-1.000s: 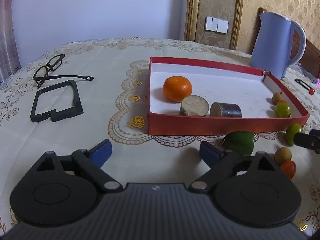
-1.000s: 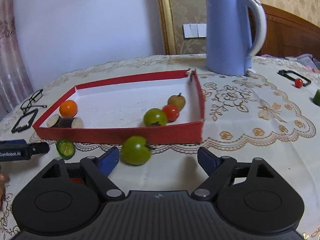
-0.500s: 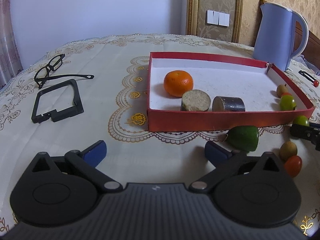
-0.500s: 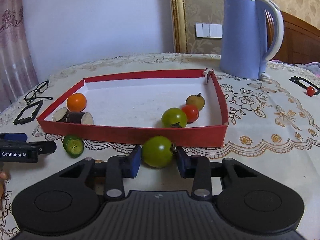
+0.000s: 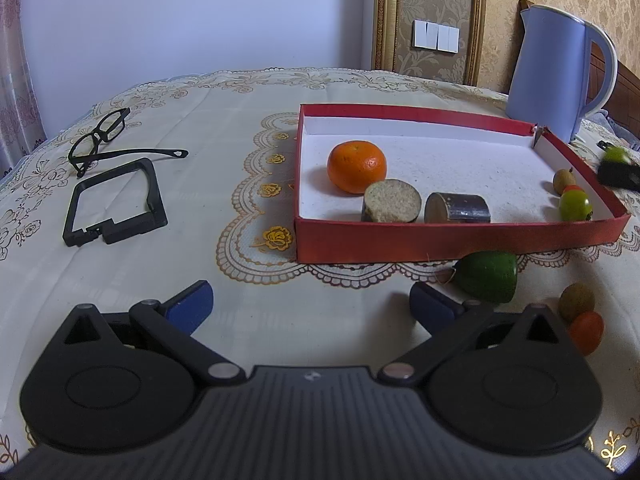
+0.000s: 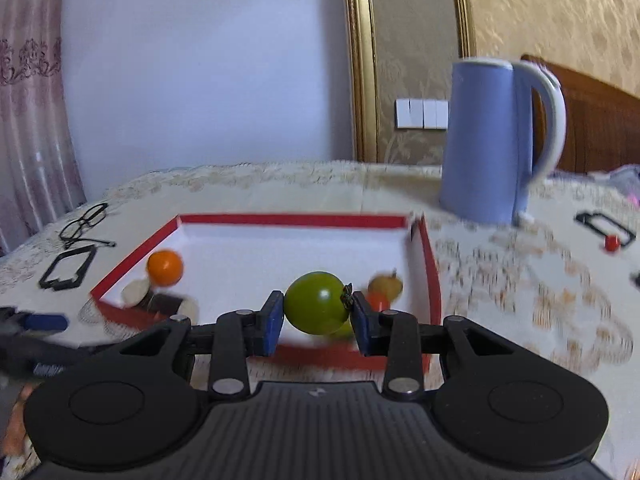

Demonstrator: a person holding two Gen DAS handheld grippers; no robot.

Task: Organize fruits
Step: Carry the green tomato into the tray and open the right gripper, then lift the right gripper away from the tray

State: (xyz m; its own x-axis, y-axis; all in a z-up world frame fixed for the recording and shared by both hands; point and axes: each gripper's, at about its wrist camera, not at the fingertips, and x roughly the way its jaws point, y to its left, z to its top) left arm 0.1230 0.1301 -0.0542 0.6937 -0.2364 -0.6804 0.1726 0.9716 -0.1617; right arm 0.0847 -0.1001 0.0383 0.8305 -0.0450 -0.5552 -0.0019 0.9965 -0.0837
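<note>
My right gripper (image 6: 316, 322) is shut on a green tomato (image 6: 316, 302) and holds it in the air over the near edge of the red tray (image 6: 288, 220). The tray (image 5: 440, 244) holds an orange (image 5: 357, 166), two cut log-like pieces (image 5: 392, 201), a green tomato (image 5: 575, 205) and a small brown fruit (image 5: 564, 179). My left gripper (image 5: 310, 306) is open and empty above the tablecloth in front of the tray. A cut green fruit (image 5: 486, 276), a small brown fruit (image 5: 576, 302) and a small red tomato (image 5: 586, 332) lie on the cloth at its right.
A blue kettle (image 5: 556, 76) stands behind the tray's right corner. Black glasses (image 5: 100, 136) and a black frame piece (image 5: 114, 204) lie on the left. Another black frame with a small red fruit (image 6: 612, 242) lies at the far right.
My right gripper has lifted the green tomato off the cloth and carried it up toward the tray. My left gripper has stayed open and drawn back slightly.
</note>
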